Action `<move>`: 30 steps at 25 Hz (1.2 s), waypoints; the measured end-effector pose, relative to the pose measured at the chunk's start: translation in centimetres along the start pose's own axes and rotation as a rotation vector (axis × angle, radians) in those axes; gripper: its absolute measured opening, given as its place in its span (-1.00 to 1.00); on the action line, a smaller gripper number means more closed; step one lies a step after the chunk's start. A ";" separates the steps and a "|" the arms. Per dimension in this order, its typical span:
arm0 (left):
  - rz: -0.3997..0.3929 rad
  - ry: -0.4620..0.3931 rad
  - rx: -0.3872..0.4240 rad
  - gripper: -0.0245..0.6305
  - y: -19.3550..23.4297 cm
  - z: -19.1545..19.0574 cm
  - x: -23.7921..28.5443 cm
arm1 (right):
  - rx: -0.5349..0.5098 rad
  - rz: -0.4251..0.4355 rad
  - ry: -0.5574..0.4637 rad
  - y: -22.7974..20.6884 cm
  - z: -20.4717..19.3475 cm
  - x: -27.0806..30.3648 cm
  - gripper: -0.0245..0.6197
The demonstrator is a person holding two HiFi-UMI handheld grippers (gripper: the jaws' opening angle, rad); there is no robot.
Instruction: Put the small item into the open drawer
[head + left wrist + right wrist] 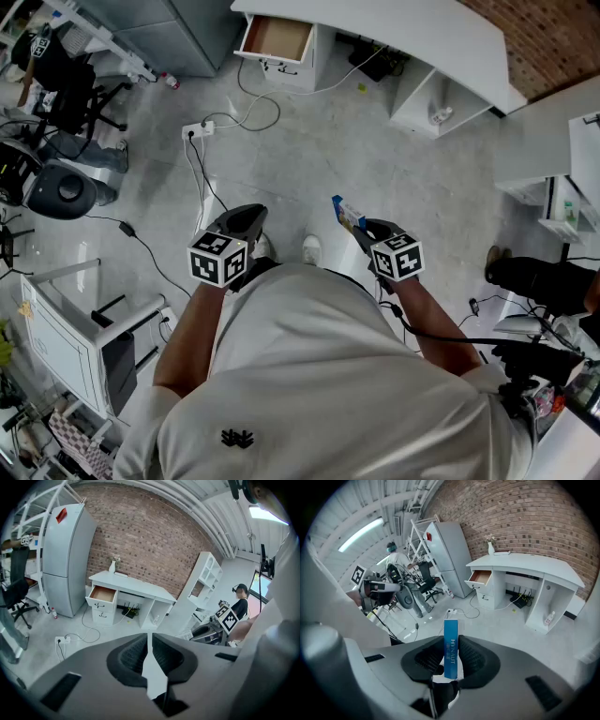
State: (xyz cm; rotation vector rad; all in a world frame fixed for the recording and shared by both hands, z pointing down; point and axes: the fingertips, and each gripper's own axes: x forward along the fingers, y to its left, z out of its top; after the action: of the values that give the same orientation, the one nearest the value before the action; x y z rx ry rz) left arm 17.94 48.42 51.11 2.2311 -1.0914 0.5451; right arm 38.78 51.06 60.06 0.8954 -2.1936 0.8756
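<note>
A slim blue box (451, 648) stands clamped between the pads of my right gripper (451, 654); from the head view the blue box (348, 214) sticks out ahead of that right gripper (367, 231). The open drawer (277, 39) of a white desk lies far ahead across the floor, its wooden bottom showing. That drawer (102, 593) sits left of centre in the left gripper view, and the same drawer (481, 577) is seen in the right gripper view. My left gripper (149, 652) is shut with nothing in it, and this left gripper (246, 221) hangs above the floor.
A curved white desk (412, 33) runs along a brick wall. A grey fridge (63, 559) stands left of the drawer. Cables and a power strip (199, 129) lie on the floor between me and the desk. Office chairs (70, 94) and a white rack (80, 328) are on the left.
</note>
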 end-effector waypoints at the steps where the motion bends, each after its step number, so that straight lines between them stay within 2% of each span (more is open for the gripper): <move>1: -0.002 -0.003 0.001 -0.78 -0.1 0.3 0.2 | -0.004 -0.001 -0.001 -0.2 0.2 0.2 -0.56; 6: -0.008 -0.009 0.001 -0.78 -0.1 0.5 0.5 | 0.009 -0.001 0.004 -0.8 0.7 1.1 -0.56; 10: 0.003 -0.008 -0.014 -0.78 1.8 0.6 0.5 | 0.004 -0.008 0.016 -0.9 1.8 2.3 -0.56; 14: -0.010 -0.017 -0.007 -0.78 4.3 2.3 1.8 | 0.035 -0.029 0.007 -2.2 4.0 3.8 -0.56; 20: -0.067 -0.011 0.040 -0.78 10.5 6.8 4.4 | 0.168 -0.068 -0.034 -3.3 10.4 7.8 -0.56; 24: -0.113 -0.018 0.076 -0.78 15.3 10.6 4.4 | 0.206 -0.111 -0.059 -2.9 15.9 11.0 -0.56; 30: -0.118 -0.013 0.126 -0.78 24.5 14.6 4.2 | 0.277 -0.144 -0.111 -2.6 24.7 17.1 -0.56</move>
State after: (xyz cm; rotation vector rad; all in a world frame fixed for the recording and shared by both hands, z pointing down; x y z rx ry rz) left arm 2.03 24.38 50.72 2.3939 -0.9477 0.5633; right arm 23.83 24.92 58.60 1.2448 -2.0995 1.0995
